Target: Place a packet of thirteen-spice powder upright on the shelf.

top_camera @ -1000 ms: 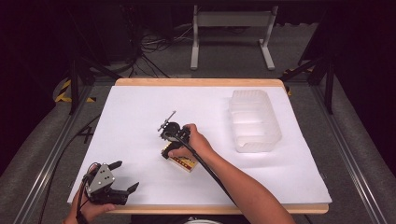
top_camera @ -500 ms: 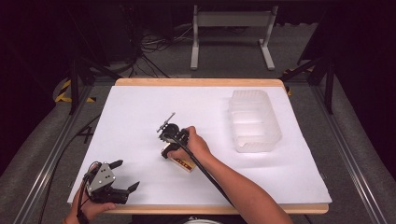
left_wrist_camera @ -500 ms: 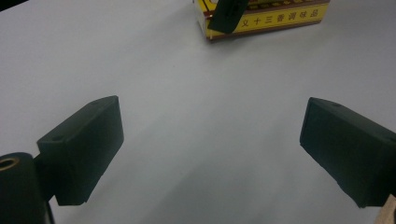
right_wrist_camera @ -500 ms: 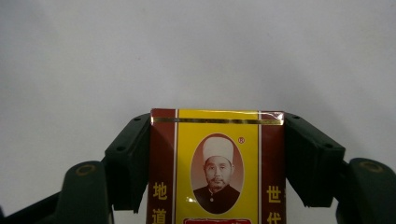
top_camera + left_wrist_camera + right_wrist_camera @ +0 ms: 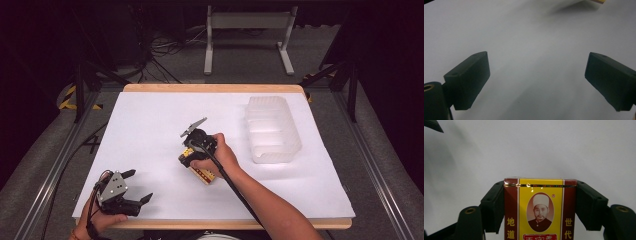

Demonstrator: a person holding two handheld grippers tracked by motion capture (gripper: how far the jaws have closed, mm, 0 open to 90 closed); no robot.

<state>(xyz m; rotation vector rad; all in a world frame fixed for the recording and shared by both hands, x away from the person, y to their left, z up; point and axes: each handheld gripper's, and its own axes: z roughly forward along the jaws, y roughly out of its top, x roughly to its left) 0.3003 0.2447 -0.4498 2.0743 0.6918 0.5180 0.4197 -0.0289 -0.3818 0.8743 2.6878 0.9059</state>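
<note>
The right tongs (image 5: pixel 540 202) pinch a small red and yellow box (image 5: pixel 539 207) between their two black jaws, one jaw pressing on each red side of it. In the high view these tongs (image 5: pixel 192 155) hold the box (image 5: pixel 204 174) just over the white desk (image 5: pixel 150 125). A clear plastic container (image 5: pixel 272 129) stands to the right of them, well apart. The left tongs (image 5: pixel 537 82) are spread wide with nothing between the jaws, and they hover near the desk's front edge (image 5: pixel 131 187).

White-topped table (image 5: pixel 150 125) with wooden edge, translucent ribbed plastic tub (image 5: pixel 272 129) resting near its far right
</note>
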